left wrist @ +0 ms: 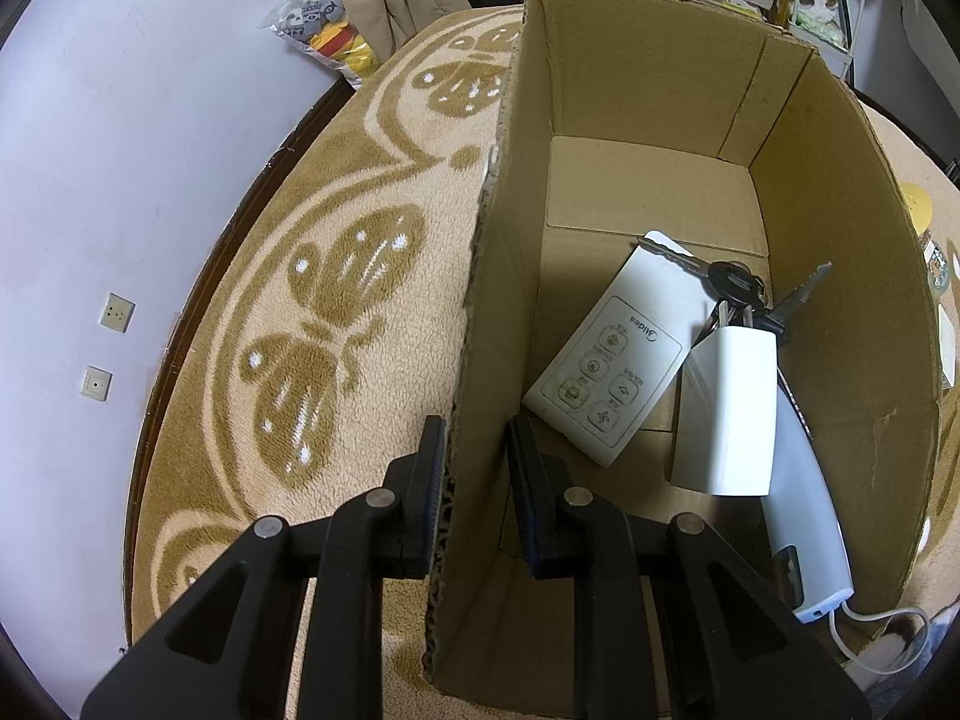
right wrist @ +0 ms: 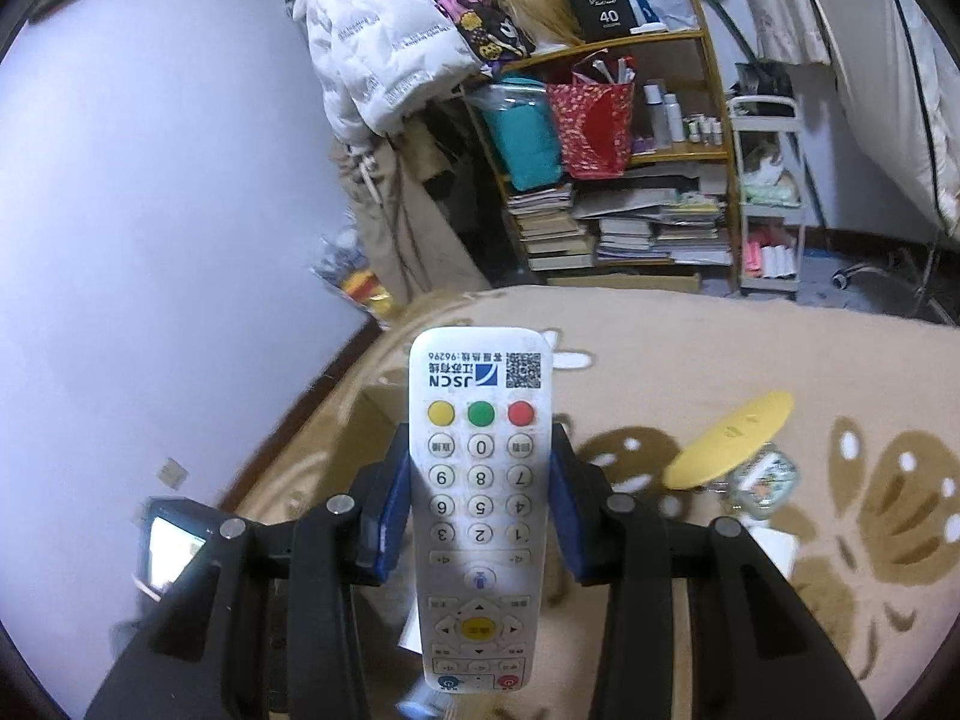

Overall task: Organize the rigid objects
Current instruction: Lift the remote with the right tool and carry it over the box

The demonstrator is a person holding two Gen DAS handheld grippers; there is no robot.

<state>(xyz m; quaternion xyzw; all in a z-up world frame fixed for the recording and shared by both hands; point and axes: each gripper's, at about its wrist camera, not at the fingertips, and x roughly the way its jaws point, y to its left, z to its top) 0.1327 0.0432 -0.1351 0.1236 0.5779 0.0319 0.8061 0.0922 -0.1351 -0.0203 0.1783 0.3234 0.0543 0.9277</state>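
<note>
Right hand-held gripper (right wrist: 480, 498), pinching a white JSCN remote control (right wrist: 477, 504) by its long edges, keypad up, above the butterfly-patterned rug (right wrist: 870, 360). Left hand-held gripper (left wrist: 477, 468), fingers spread astride the near left wall of the cardboard box (left wrist: 498, 276), one finger outside, one inside. Box contents: white Midea remote (left wrist: 618, 354), bunch of keys (left wrist: 744, 294), white corded appliance (left wrist: 756, 438). Yellow disc (right wrist: 729, 438) lying on the rug beside the box.
</note>
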